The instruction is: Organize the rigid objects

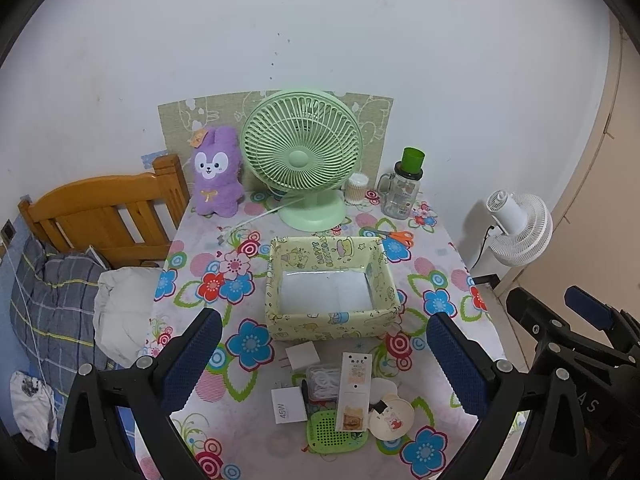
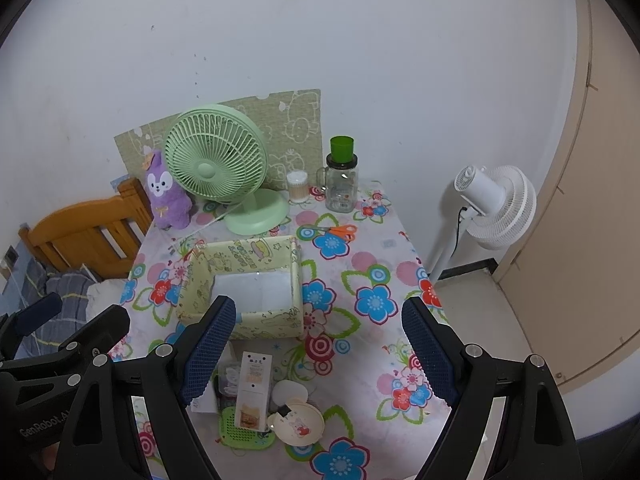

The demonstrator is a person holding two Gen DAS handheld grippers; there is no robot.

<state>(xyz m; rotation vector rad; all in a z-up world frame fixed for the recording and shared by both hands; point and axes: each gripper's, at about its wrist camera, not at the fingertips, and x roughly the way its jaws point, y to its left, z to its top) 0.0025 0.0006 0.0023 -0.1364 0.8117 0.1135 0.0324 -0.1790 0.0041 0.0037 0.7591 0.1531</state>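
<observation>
left gripper [image 1: 320, 360]: jaws wide apart, nothing between the pads. It hangs over the table's near edge, angled down, and you're looking straight at the clutter.
white charger [image 1: 286, 405]: leftmost of the pile, lying flat, marked side up. It sits close to your left gripper's left finger.
small white plug [image 1: 305, 357]: just behind the charger, nearest the box's front wall.
clear case [image 1: 321, 382]: mid-pile, partly under the tall carton.
tall carton [image 1: 353, 392]: long axis runs away from you, toward the box. It overlaps the clear case and the green mesh pad [image 1: 334, 431]. I'd take it across its narrow width, jaws left-right.
round lid [image 1: 391, 416]: right end of the pile, touching the carton's lower right side.
yellow box [image 1: 376, 272]: open and empty, directly behind the pile, so the carry is forward.
scissors [image 1: 394, 236]: beyond the box, well apart from the pile.
right gripper [image 2: 316, 356]: jaws spread too, empty. From its view the pile sits low and left, partly behind its left finger.
nearer hand: left, by my read; the pile is centred between its fingers.
</observation>
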